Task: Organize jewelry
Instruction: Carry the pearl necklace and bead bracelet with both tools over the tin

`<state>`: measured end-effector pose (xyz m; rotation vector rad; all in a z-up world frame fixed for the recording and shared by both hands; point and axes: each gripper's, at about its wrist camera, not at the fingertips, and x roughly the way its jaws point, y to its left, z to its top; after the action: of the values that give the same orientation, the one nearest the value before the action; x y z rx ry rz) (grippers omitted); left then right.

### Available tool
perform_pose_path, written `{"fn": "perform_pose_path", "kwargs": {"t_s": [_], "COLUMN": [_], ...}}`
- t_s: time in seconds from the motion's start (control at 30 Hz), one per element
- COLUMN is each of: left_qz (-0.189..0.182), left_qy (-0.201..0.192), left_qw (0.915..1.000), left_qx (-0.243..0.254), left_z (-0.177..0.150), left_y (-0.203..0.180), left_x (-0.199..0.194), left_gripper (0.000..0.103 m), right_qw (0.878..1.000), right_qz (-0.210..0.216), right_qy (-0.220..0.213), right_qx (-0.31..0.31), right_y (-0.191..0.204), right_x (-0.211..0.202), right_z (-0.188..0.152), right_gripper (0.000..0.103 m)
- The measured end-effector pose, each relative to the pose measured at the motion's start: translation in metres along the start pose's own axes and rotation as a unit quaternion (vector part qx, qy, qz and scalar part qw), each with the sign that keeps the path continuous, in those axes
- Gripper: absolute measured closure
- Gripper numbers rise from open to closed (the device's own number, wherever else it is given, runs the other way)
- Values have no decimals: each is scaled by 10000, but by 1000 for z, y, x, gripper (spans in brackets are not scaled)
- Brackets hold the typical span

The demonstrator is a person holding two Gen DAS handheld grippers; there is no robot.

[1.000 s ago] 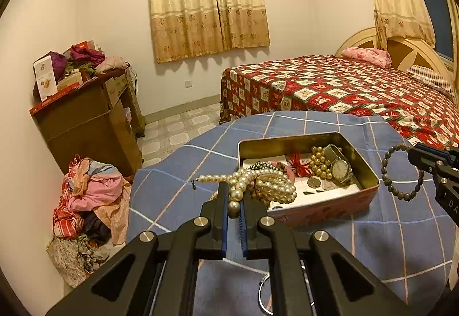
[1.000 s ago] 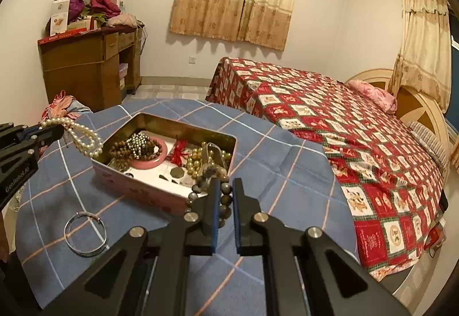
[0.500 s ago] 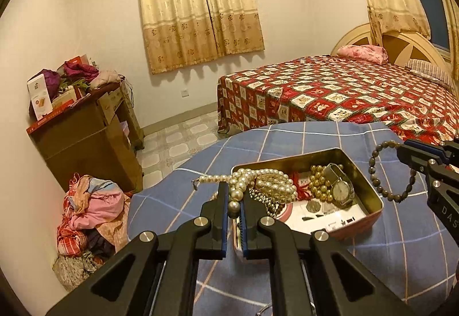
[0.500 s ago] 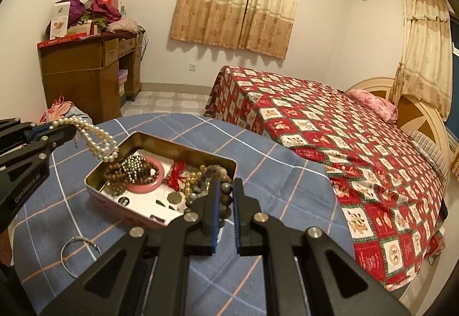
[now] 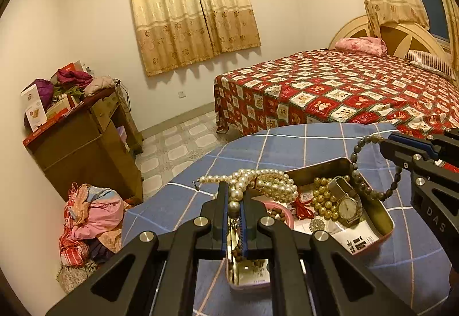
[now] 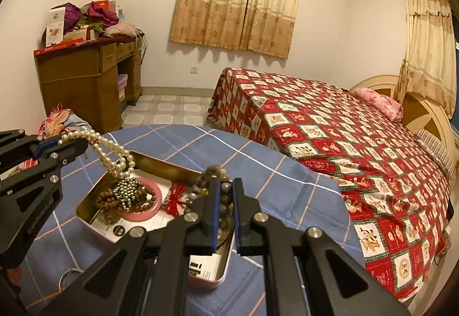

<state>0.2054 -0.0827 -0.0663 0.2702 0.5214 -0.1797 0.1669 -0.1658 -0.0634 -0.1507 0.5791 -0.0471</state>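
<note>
Two strands are in your grippers at once, and both hang over the open tin (image 5: 384,218) on the blue checked tablecloth (image 5: 287,144). Your left gripper (image 5: 234,207) is clamped on the pearl necklace (image 5: 264,181), pinching a bead or two while the bulk of the strand bunches just beyond the tips and droops toward the near end of the tin. Your right gripper (image 6: 225,195) is closed on the dark bead bracelet (image 5: 358,172), whose loop dangles above the far side of the tin, over the watch (image 5: 348,207) and the gold beads (image 5: 321,198). The tin also holds a pink bangle (image 6: 155,207), a heap of brown beads (image 6: 107,201), a red tassel (image 6: 175,201) and a coin (image 5: 317,225), so there is little bare floor left. The main risk, as I judge it, is tangling: if you let the pearls go over that crowded heap, the long strand can loop round the bangle or the brown beads, or spill over the rim onto the cloth. With so few pearls in the pinch, a quick swing could also let the strand slip out early. Keep the two loops apart, since they could snag each other if the grippers close in. A thin ring (image 6: 70,275) lies on the cloth outside the tin, near the table's front edge; a careless pass of the left gripper could knock it off.
</note>
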Motion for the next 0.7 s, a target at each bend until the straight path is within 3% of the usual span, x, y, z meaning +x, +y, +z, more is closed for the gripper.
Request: {"fn": "perform_pose_path", "kwargs": {"t_s": [0.7], "left_qz": [80], "left_qy": [295], "left_qw": [9994], "left_qx": [190], "left_z": [-1], "left_y": [-11], "left_x": [45], "left_gripper": [97], "right_qw": [9992], "right_qz": [-15], "right_qy": [404], "right_qx": [-74], "right_y": [10], "right_x": [40], "right_z": [-6], "right_gripper": [93]}}
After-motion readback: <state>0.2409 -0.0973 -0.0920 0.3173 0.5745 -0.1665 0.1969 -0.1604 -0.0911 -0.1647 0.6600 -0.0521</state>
